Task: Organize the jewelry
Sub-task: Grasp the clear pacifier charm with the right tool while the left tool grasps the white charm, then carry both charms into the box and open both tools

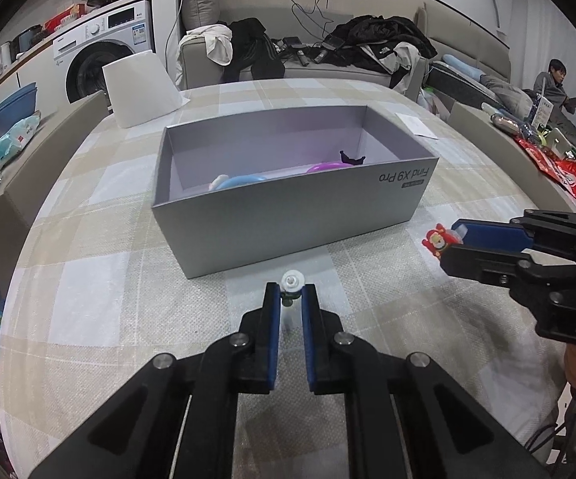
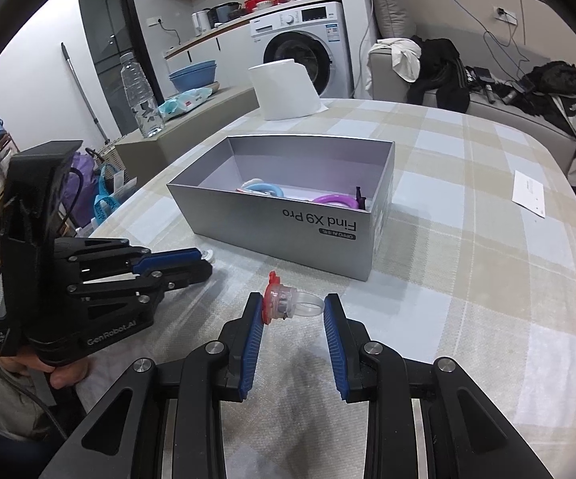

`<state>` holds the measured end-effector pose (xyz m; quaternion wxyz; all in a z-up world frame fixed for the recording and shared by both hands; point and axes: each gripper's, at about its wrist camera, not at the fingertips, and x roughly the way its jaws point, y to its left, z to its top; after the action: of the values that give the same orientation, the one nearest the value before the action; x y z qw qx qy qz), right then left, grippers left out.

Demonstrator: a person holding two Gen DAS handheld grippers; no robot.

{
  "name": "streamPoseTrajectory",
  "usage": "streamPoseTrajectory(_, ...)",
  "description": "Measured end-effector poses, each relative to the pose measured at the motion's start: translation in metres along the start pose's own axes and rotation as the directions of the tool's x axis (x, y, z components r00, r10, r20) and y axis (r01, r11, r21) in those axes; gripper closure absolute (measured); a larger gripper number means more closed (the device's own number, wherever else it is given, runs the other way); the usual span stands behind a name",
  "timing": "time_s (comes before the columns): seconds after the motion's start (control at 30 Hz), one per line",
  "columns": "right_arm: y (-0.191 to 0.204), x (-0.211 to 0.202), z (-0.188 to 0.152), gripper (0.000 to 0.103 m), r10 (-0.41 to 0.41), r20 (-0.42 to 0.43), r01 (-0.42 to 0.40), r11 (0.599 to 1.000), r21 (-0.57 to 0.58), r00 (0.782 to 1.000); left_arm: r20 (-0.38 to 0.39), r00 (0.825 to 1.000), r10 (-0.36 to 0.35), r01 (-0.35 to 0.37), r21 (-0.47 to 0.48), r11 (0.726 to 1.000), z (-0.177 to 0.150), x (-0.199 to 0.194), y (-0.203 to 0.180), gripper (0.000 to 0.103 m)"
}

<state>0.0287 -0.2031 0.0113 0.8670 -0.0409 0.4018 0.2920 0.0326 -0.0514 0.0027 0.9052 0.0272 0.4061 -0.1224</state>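
Observation:
My left gripper [image 1: 289, 293] is shut on a small white toy ring [image 1: 291, 282] just above the checked tablecloth, in front of the grey open box [image 1: 288, 223]. The right wrist view shows the same gripper [image 2: 206, 261] at the left with the white ring [image 2: 208, 255] at its tips. My right gripper [image 2: 291, 301] is shut on a red-topped ring with a clear band [image 2: 284, 299]. The red top rests against the left pad and the band against the right. The box [image 2: 288, 235] holds a blue ring [image 2: 262, 189] and a purple ring [image 2: 333, 200].
A white paper roll [image 2: 286, 90] stands behind the box. A white slip of paper [image 2: 529, 191] lies on the cloth to the right. A water bottle [image 2: 140, 95] stands on a ledge at the left. A sofa with clothes [image 1: 367, 44] lies beyond the table, and a person [image 1: 553, 84] sits far right.

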Motion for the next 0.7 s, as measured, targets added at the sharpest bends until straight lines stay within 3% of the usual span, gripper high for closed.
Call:
streamPoseTrajectory(0.4,0.001,-0.004,0.004,0.074,0.014,0.025,-0.014,1.0,0.005,1.0,0.063,0.998,0.001,0.0,-0.015,1.0,0.006,-0.015,0.001,0.097)
streamPoseTrajectory(0.7,0.007,-0.015,0.029,0.074,0.015,0.091,-0.014,1.0,-0.011,0.996,0.123,0.992,0.014,-0.01,-0.037,0.999,0.022,-0.029,0.005,0.097)
